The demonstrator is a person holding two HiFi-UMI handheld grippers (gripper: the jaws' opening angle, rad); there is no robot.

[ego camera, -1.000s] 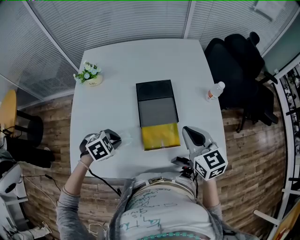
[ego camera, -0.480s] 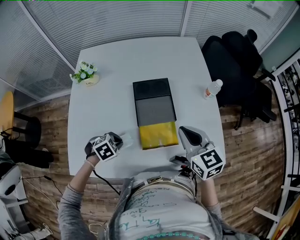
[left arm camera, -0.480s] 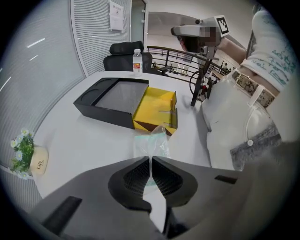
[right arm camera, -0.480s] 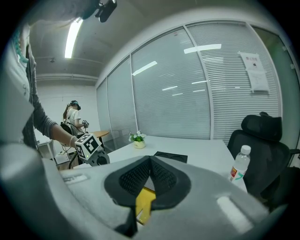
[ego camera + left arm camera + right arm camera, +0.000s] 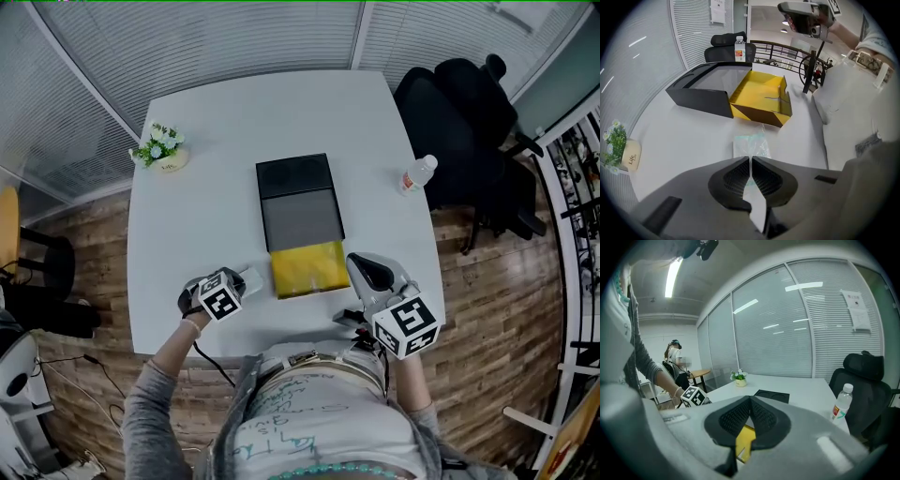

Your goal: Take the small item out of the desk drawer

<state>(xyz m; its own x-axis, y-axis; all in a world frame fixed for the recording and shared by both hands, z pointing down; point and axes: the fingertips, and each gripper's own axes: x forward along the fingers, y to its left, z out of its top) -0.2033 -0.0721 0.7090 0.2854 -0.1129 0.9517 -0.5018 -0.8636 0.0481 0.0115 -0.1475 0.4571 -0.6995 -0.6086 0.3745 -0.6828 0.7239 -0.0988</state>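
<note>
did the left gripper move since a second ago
Yes. The left gripper has sunk toward the table: in the head view it looks smaller and sits nearer the yellow drawer than before.

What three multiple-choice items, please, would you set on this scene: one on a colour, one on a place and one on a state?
1. What colour is the pulled-out drawer? A red; B yellow; C blue.
2. Where does the water bottle stand? A inside the drawer; B on the floor; C on the table, near its right edge.
3. How is the left gripper? A open and empty; B shut on the clear packet; C shut on the bottle.
Answers: 1 B, the head view shows it yellow beside the black case; 2 C, it stands at that edge by the chair; 3 B, its fingers press together on the packet.
</note>
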